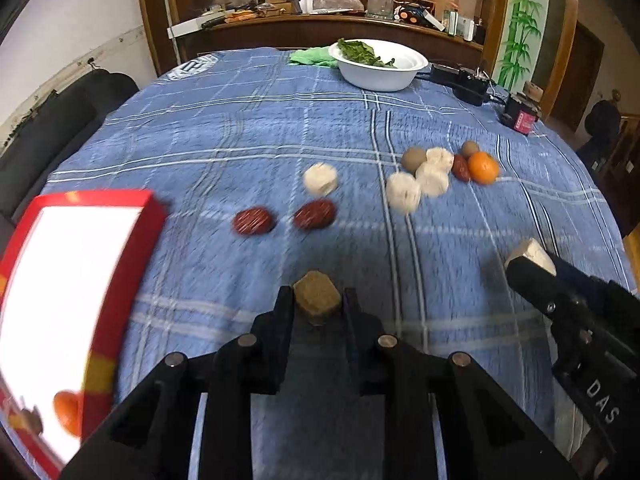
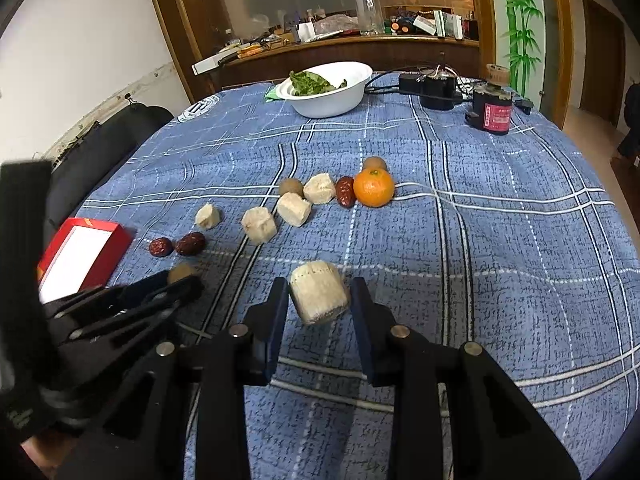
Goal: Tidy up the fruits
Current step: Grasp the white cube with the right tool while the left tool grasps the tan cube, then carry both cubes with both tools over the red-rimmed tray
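1. My left gripper [image 1: 317, 300] is clamped on a small brown round fruit [image 1: 317, 293], pinched between both fingertips just above the blue plaid tablecloth [image 1: 240, 140]
2. My right gripper [image 2: 319, 300] is closed on a pale cut chunk [image 2: 319, 296], with both pads against its sides; in the left wrist view it shows at the right edge with the chunk at its tip
3. To my left sits a red box [image 1: 132, 248] with a white inside, and an orange [image 1: 67, 410] lies in its near corner
4. Two red dates [image 2: 178, 245] lie side by side just beyond the box
5. A lone pale chunk [image 2: 208, 216] sits beyond the dates, apart from the main cluster
6. The cluster farther right holds three more pale chunks [image 2: 296, 206], two small brown fruits [image 2: 291, 187], one red date [image 2: 345, 191] and a second orange [image 2: 373, 188], most of them touching
7. A white bowl [image 2: 328, 100] with green leaves stands at the far side of the table
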`<action>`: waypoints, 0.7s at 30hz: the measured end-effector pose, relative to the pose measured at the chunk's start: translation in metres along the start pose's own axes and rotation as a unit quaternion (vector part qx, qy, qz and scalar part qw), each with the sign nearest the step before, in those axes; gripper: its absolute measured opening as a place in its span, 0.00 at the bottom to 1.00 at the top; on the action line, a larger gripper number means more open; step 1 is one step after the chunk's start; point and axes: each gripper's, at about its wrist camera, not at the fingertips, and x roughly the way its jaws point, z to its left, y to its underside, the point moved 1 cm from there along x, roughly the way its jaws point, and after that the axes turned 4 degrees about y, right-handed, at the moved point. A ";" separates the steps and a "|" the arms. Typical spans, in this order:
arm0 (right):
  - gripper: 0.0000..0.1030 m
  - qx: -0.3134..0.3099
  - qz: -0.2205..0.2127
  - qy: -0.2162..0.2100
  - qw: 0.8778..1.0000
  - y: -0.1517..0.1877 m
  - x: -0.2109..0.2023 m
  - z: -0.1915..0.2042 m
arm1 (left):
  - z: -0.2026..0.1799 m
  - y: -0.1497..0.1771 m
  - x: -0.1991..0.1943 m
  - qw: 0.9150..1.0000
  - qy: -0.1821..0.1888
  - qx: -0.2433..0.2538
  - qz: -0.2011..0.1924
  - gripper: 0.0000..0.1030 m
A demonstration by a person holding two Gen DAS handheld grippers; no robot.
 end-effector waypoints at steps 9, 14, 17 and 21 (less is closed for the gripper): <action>0.32 -0.026 0.001 0.007 1.000 0.041 -0.052 0.024 | 0.017 0.038 -0.050 1.000 0.001 0.009 -0.022 0.22; 0.32 -0.034 -0.004 0.007 0.999 0.059 -0.074 0.041 | 0.031 0.049 -0.074 0.999 0.011 0.004 -0.033 0.22; 0.32 -0.042 -0.006 0.003 0.999 0.063 -0.081 0.054 | 0.038 0.053 -0.085 0.999 0.010 0.001 -0.045 0.22; 0.32 -0.059 -0.013 -0.005 0.998 0.065 -0.090 0.079 | 0.055 0.054 -0.102 0.998 0.004 -0.011 -0.064 0.22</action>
